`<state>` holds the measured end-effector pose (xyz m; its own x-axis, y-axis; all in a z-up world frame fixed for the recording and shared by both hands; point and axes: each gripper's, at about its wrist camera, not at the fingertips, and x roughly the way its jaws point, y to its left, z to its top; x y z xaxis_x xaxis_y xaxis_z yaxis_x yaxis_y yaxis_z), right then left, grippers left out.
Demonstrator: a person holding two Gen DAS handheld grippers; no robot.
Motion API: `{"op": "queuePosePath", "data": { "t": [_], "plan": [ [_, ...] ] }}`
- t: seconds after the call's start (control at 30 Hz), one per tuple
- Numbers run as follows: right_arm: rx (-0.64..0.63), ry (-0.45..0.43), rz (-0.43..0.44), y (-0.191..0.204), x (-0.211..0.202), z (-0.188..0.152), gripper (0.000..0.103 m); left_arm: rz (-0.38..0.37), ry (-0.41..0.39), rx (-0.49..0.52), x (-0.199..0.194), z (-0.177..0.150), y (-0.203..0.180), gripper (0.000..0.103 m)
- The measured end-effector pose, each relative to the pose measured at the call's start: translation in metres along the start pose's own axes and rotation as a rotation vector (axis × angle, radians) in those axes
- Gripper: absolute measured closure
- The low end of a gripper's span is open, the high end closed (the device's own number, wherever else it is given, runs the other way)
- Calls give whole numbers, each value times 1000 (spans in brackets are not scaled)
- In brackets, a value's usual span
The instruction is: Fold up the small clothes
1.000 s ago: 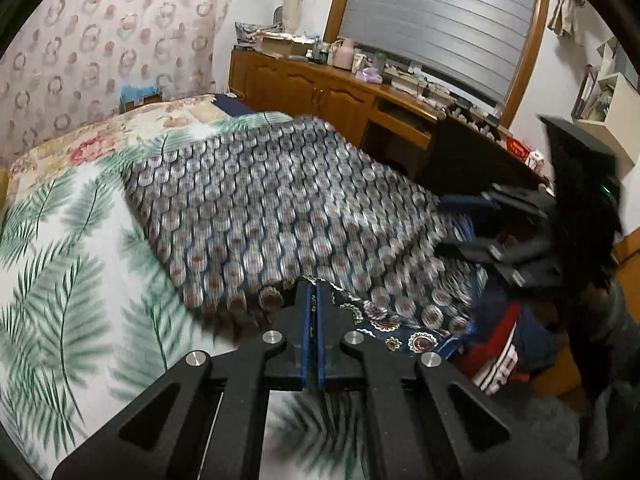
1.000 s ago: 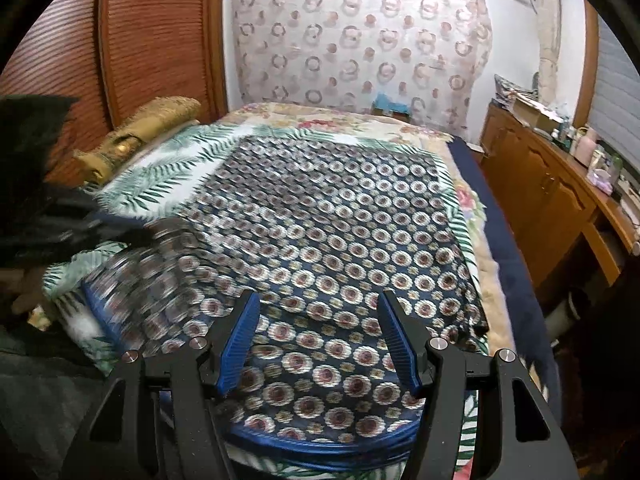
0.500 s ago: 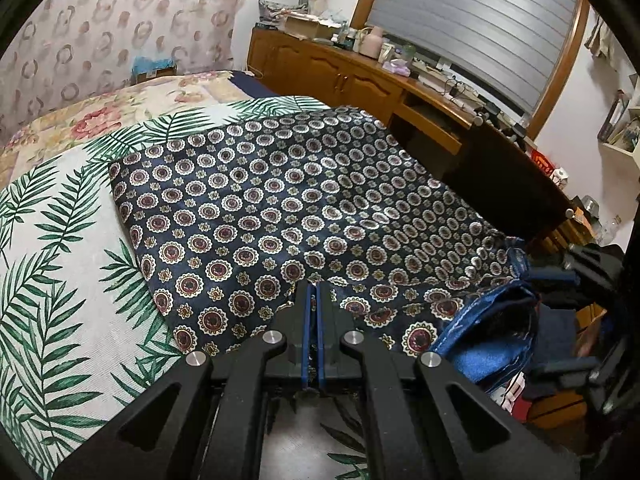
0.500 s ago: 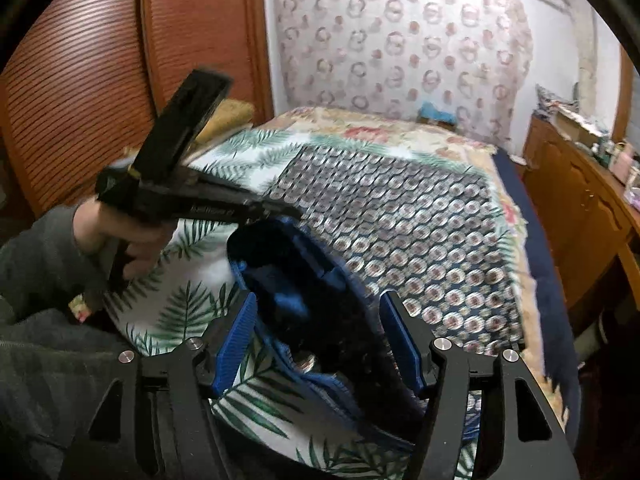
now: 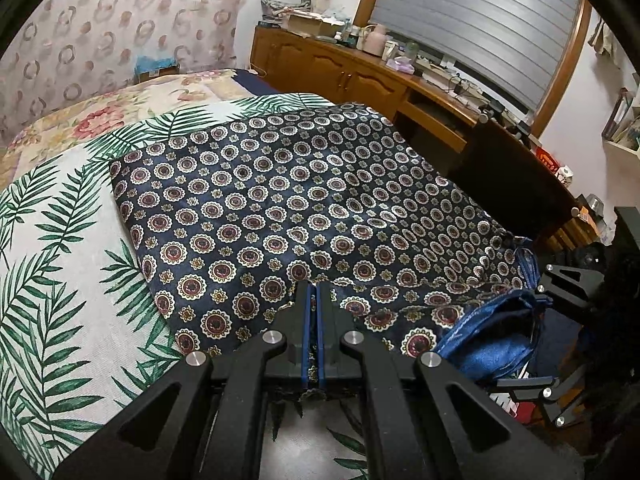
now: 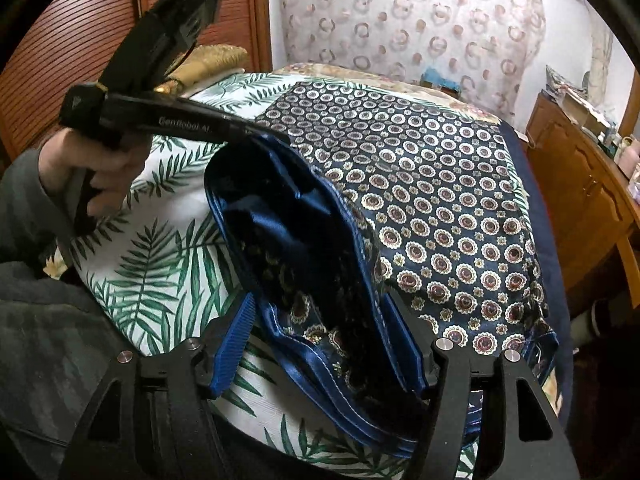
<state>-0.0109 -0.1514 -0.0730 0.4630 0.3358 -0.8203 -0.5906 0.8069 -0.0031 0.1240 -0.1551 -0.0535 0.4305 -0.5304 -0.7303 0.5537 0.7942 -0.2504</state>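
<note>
Patterned navy garment (image 5: 304,200), printed with round medallions, is spread over the palm-leaf bedspread (image 5: 60,280) toward the bed's right edge and near corner. Its near hem is pinched by the left tongs (image 5: 313,300), whose jaws are pressed together on the cloth. A lifted fold showing the blue satin lining (image 6: 296,216) hangs between the spread jaws of the right tongs (image 6: 320,344); it appears to touch the right-hand pad only.

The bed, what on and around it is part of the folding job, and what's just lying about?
Part of the job:
patterned blue garment
left gripper, shut on its edge
right gripper, jaws apart around the lifted hem

Lying about:
palm-leaf bedspread
gold cushion
sideboard clutter
</note>
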Motion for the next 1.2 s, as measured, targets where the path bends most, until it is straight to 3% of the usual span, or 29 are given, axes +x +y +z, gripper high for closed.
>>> {"op": "queuePosePath", "data": {
  "t": [0.23,0.5,0.67,0.77,0.93,1.0,1.07,1.2],
  "plan": [
    [-45,35,-27,2,6,-4,36,5,7,-2,4,-1,2,100],
    [-2,76,-60,-12,16,-10,36,4,3,-16,1,-3,6,100],
    [-13,16,-73,-17,6,-3,88,14,-24,-13,-13,-3,3,100],
    [-17,-47,-98,-19,-4,8,96,25,-46,-15,-25,-3,4,100],
    [-51,-141,-150,-23,-18,37,98,32,-83,-17,-47,-1,8,99],
    [-72,-164,-167,-25,-17,54,98,35,-96,-18,-55,1,14,92],
    [-106,-189,-181,-25,-16,70,98,44,-112,-16,-62,5,20,69],
    [-187,-222,-189,-20,-3,102,98,88,-138,-2,-73,11,36,54]
  ]
}}
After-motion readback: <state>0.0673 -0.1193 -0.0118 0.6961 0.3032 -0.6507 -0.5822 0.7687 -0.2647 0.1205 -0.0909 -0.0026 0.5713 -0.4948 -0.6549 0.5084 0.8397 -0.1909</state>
